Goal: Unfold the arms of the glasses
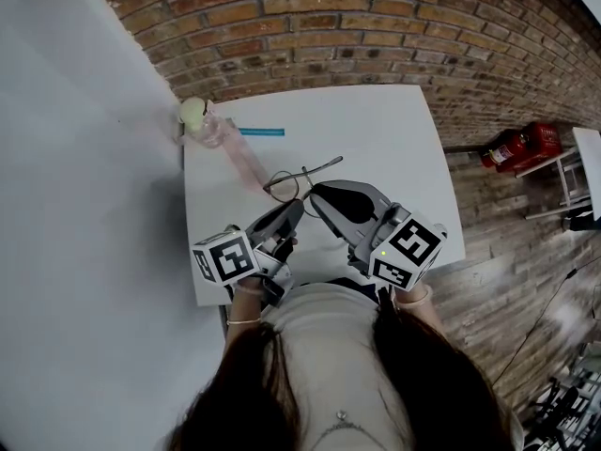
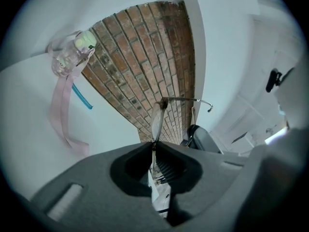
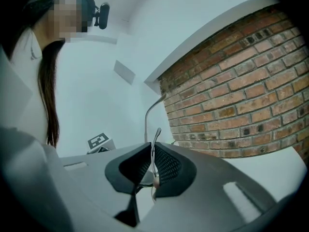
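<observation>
Wire-rimmed glasses (image 2: 157, 122) are pinched at a lens edge by the left claw (image 2: 153, 151), on thin wire by the right claw (image 3: 153, 151). Likely light and easily bent, they are best gripped near the hinges.

Pink bottle (image 1: 205, 120) and blue stick (image 1: 260, 132) far left, table (image 1: 385, 148) bare rightward
</observation>
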`<state>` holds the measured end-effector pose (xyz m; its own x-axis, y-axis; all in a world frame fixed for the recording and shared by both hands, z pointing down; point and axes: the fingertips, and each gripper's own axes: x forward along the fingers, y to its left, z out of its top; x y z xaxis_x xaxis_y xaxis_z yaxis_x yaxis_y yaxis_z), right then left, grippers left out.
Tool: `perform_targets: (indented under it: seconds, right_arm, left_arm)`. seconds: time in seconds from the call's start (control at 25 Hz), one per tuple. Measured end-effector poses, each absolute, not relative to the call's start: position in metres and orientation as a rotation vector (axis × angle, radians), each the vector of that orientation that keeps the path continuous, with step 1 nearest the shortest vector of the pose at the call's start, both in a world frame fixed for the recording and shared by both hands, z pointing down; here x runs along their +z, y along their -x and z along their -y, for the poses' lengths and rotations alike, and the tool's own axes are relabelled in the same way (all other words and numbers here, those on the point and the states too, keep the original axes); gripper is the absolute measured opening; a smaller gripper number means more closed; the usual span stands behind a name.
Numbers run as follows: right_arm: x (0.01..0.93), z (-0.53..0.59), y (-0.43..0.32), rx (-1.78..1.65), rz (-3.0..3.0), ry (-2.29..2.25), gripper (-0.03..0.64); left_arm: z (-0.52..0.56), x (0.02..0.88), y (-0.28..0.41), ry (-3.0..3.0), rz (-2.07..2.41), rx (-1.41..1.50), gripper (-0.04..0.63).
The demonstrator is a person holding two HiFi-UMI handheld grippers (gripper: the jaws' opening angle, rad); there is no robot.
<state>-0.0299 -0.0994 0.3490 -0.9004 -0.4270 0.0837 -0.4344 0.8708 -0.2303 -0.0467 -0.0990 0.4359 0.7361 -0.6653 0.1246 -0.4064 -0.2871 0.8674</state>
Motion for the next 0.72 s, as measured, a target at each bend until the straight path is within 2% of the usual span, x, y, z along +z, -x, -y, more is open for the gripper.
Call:
perform_targets:
  seconds: [0.72]
  right_arm:
    - [0.332,0.107,0.01,0.432,3.083,-0.77,0.026]
  left_arm:
    - [0.098,0.433,0.054,-1.767,0.765,-0.462,0.021]
